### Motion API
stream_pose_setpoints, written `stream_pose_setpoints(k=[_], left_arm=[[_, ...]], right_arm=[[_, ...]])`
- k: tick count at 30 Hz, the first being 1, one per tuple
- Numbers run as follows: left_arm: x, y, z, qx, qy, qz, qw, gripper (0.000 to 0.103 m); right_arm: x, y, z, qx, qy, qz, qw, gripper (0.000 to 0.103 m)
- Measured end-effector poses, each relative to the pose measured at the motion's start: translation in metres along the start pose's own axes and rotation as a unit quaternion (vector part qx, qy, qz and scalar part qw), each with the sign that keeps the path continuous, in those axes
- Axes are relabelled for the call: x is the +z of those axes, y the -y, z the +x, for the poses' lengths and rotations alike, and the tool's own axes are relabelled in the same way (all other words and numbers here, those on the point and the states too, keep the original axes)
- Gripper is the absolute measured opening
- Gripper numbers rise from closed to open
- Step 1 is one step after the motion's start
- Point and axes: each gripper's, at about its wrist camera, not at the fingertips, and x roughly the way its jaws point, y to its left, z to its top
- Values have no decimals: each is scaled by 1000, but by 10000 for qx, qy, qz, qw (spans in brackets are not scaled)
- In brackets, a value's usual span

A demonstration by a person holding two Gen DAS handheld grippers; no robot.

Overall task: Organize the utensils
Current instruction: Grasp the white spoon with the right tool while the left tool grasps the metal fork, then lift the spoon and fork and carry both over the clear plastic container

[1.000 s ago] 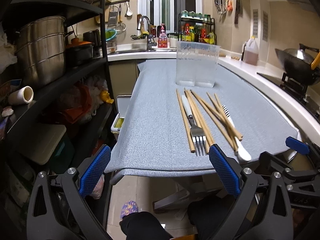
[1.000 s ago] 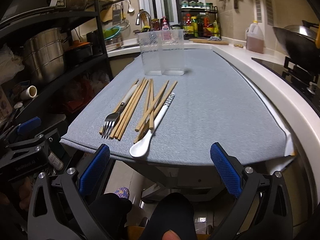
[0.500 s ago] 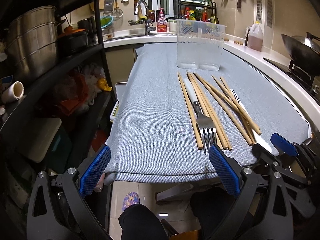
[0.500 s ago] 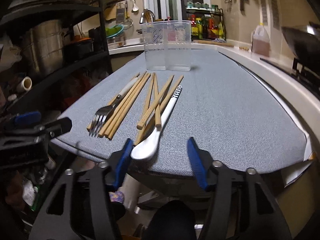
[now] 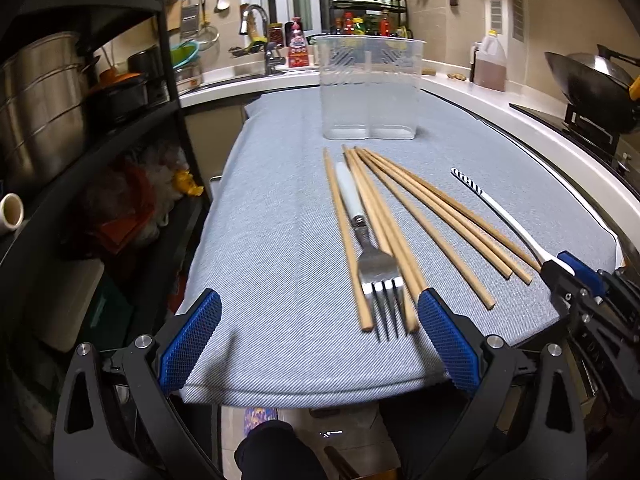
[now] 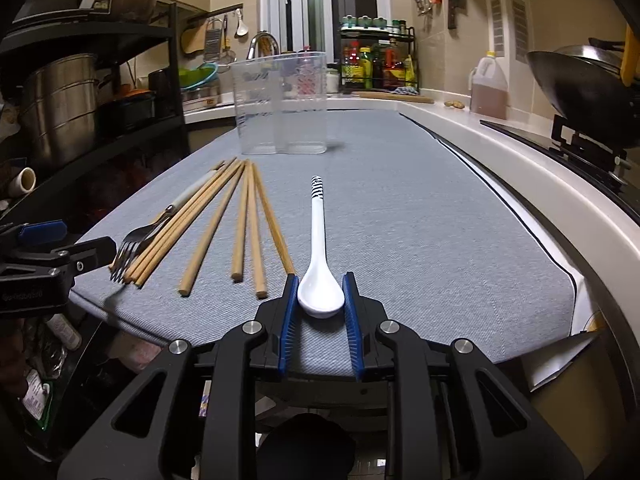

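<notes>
Right wrist view: on the grey surface (image 6: 420,220), a white spoon (image 6: 320,268) with a striped handle tip points away toward the clear tub (image 6: 282,104). Its bowl sits between the blue pads of the right hand-held gripper (image 6: 320,308), whose jaws have just been closing and now squeeze it. The left hand-held gripper (image 5: 316,344) stands wide, its right pad hiding the chopstick (image 5: 412,308) ends.

R gripper (image 6: 320,300) newly around spoon (image 6: 319,240)

No readable text — bottle labels too blurred.
</notes>
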Motion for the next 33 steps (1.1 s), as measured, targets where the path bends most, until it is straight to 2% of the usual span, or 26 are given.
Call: stream_pose_setpoints(k=[4,9,13,14,18,25,33], left_arm=[[3,6,7,-272,-9,76,9996,78],[6,14,17,-451,-90,237,9987,65],[9,18,22,-613,-137,226,9978,33],[10,18,21,-585,-135,232,9979,29],[11,14,15,-641,-42,155,9978,27],[26,9,-8,-693,346,100,9969,26],[47,4,-33,-637,936,162,9934,23]], right_arm=[[2,5,4,-60,15,4,10000,23],[3,8,8,-64,35,7,10000,23],[3,10,9,-31,59,-11,10000,23],[3,10,9,-28,60,-1,10000,23],[6,15,4,-25,120,129,9998,23],[15,19,-6,-64,361,278,9989,23],[40,24,-16,-51,730,375,9966,23]])
